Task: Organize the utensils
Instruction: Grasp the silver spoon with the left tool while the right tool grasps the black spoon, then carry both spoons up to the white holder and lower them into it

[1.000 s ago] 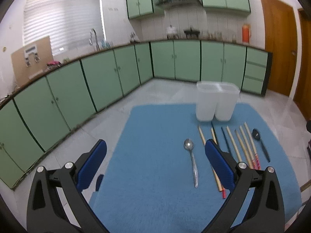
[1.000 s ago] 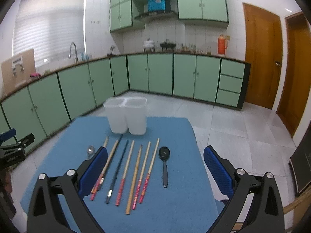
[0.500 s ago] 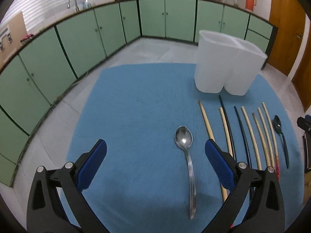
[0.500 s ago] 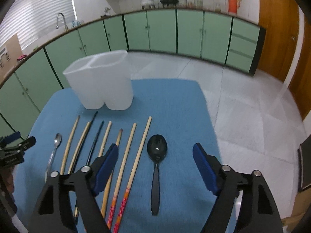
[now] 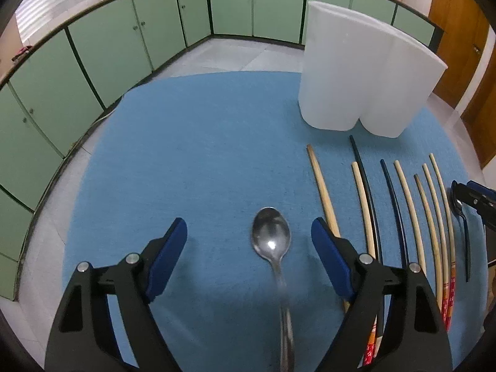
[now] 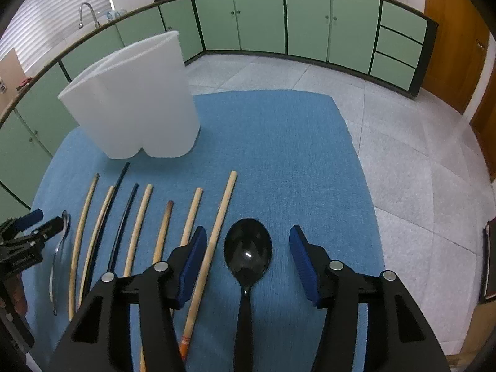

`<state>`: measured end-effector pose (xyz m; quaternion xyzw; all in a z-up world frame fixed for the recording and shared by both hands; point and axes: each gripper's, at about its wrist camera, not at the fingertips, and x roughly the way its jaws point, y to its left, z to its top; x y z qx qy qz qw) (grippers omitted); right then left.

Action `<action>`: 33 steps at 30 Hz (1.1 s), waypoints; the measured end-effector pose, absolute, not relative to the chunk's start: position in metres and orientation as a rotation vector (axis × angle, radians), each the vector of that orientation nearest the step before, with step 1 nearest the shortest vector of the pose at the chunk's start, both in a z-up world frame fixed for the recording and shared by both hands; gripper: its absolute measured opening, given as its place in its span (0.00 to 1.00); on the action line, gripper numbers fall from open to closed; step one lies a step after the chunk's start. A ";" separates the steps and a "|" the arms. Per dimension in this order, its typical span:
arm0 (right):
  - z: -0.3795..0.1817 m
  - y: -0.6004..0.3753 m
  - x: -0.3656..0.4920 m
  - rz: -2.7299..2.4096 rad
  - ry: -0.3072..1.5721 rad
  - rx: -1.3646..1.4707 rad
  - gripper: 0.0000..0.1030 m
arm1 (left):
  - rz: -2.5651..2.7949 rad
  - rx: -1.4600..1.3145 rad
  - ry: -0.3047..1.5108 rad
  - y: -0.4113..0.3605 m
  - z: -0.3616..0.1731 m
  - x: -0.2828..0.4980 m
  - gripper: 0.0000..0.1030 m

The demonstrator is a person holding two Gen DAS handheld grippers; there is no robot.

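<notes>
Left gripper (image 5: 249, 235) jaws closing, still wide, gripping nothing: metal spoon (image 5: 272, 249) lies between the pads, bowl forward, handle running back toward the wrist. Right gripper (image 6: 248, 241) jaws closing, narrower, also empty: black spoon (image 6: 248, 257) between the pads, same long axis, one chopstick (image 6: 214, 232) just off its left pad. Count: two spoons, eight chopsticks, one white twin-cup holder (image 6: 133, 99) ahead of both grippers, on blue mat (image 6: 279, 155).
</notes>
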<state>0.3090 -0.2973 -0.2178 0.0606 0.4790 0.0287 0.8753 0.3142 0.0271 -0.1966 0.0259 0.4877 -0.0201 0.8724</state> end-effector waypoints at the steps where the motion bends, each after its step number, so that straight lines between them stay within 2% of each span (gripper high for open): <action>1: -0.219 -0.299 0.311 0.061 1.004 0.130 0.50 | -0.046 0.051 1.022 0.025 -0.199 0.317 0.77; 3: -0.221 -0.301 0.314 0.063 1.014 0.139 0.48 | -0.054 0.045 1.033 0.025 -0.201 0.318 0.74; 5: -0.223 -0.302 0.315 0.069 1.021 0.146 0.47 | -0.064 0.031 1.048 0.024 -0.205 0.321 0.66; 10: -0.229 -0.304 0.320 0.072 1.045 0.164 0.42 | -0.078 0.003 1.061 0.023 -0.210 0.327 0.60; 12: -0.230 -0.303 0.321 0.072 1.048 0.163 0.39 | -0.086 0.001 1.058 0.021 -0.210 0.327 0.55; 13: -0.230 -0.303 0.322 0.072 1.048 0.156 0.34 | -0.089 0.000 1.054 0.021 -0.210 0.326 0.46; 14: -0.230 -0.303 0.322 0.071 1.049 0.155 0.33 | -0.097 -0.003 1.051 0.020 -0.209 0.327 0.37; 16: -0.230 -0.304 0.323 0.075 1.046 0.171 0.33 | -0.110 -0.009 1.050 0.018 -0.208 0.325 0.27; 23: -0.211 -0.306 0.310 0.100 0.982 0.193 0.33 | -0.131 -0.039 0.997 0.014 -0.197 0.312 0.26; 33: -0.148 -0.296 0.283 0.154 0.804 0.180 0.33 | -0.124 -0.052 0.794 0.014 -0.148 0.284 0.26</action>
